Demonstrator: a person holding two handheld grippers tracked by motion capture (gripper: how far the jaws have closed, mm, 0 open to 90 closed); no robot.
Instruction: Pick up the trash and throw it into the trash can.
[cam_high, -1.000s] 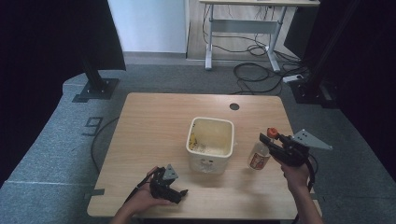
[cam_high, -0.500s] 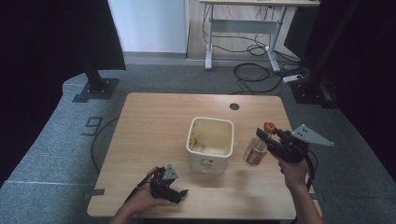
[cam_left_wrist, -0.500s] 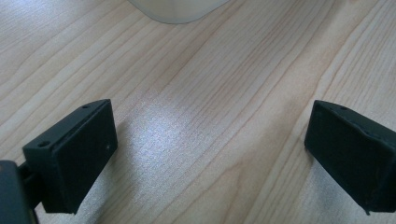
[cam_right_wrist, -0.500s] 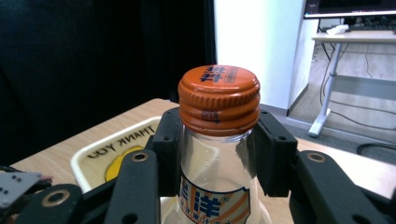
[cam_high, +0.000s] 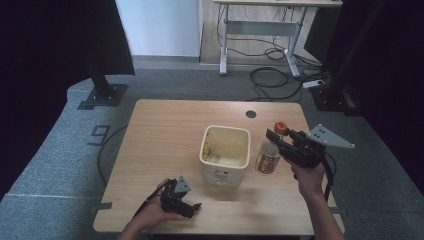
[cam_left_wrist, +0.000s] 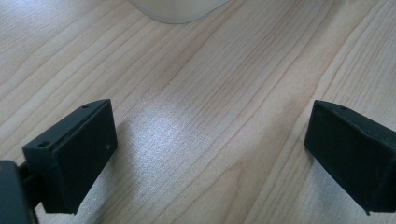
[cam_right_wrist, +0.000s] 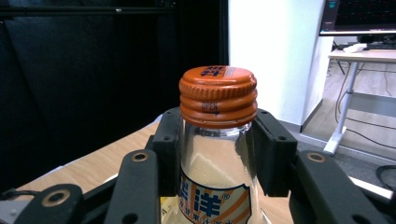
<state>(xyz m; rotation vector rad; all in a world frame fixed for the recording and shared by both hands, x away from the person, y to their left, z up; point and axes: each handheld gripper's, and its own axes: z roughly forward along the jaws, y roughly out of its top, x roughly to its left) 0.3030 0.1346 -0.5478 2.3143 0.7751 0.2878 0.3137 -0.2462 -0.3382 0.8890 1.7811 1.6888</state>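
The wooden table (cam_high: 170, 130) has wide bare wood from its centre out to 9 and 11 o'clock, and a small dark round hole (cam_high: 251, 114) near the far edge at about 1 o'clock. A cream square bin (cam_high: 225, 152) stands just right of centre, open at the top, with some pale bits lying in its bottom.

The right gripper (cam_high: 276, 138) is held at about 3 o'clock from the bin, its jaws closed on the neck of a clear glass bottle (cam_high: 268, 156). In the high view the bottle stands close beside the bin's right wall; whether its base is touching the tabletop cannot be told. The table's right edge lies not far behind the hand.

In the right gripper view the bottle (cam_right_wrist: 215, 163) is upright between the two black jaws, which press its neck just under the cap. The cap (cam_right_wrist: 218, 95) is orange, ribbed metal with printing on its top; below it the glass is clear, and a white label with orange and blue print begins.

The left gripper (cam_high: 186, 204) lies low near the table's front edge at about 7 o'clock, its jaws spread wide over bare wood, with the bin's base (cam_left_wrist: 176, 9) just ahead of it
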